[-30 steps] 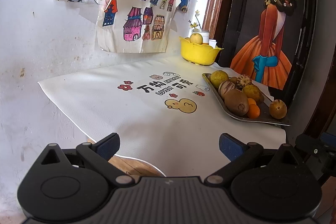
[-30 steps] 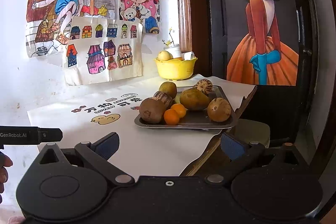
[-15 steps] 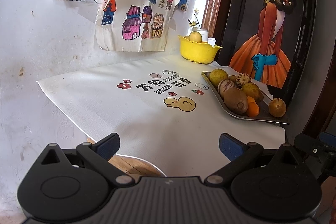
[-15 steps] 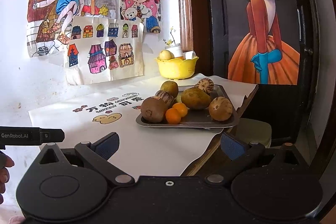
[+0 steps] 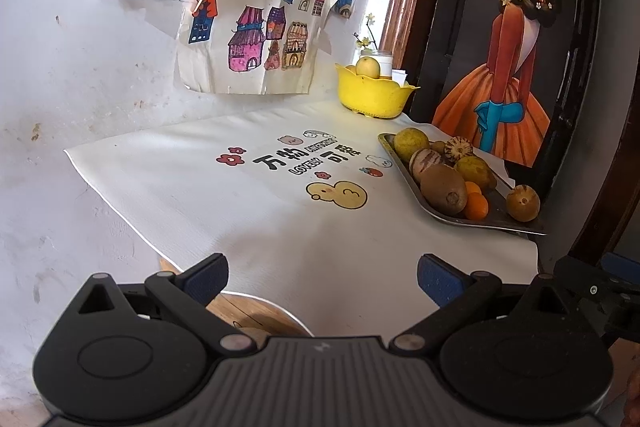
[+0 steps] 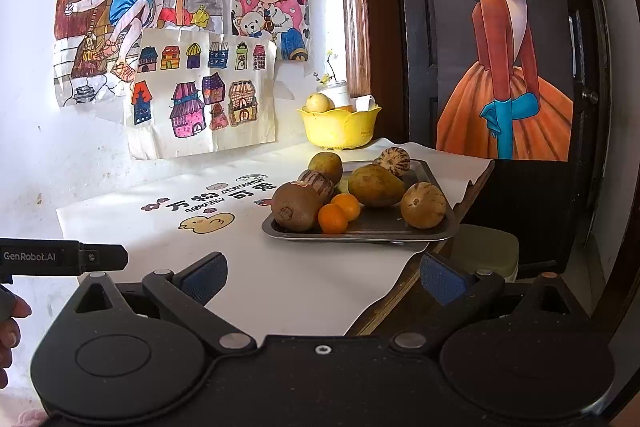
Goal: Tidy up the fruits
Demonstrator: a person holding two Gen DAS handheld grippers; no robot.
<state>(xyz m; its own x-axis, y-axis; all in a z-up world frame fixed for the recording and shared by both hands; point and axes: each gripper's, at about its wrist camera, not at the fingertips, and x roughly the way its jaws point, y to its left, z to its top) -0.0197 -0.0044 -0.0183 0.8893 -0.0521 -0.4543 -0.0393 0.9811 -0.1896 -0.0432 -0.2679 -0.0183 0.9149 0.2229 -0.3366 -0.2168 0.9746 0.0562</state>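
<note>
A white printed cloth (image 6: 248, 279) covers the wooden table (image 6: 394, 301). Beyond the right fingers (image 6: 442, 279) a metal tray (image 6: 360, 233) lies on it; farther off stands a yellow bowl (image 6: 338, 129).

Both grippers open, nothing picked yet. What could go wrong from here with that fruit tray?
1. The metal tray sits near the table's corner, its near rim close to the mat's edge; a sideways nudge might slide it off.
2. The fruit is crowded: the two small oranges rest against the kiwi, so grabbing one may roll its neighbours.
3. The yellow bowl stands behind the tray; reaching it means passing over the pile.
</note>
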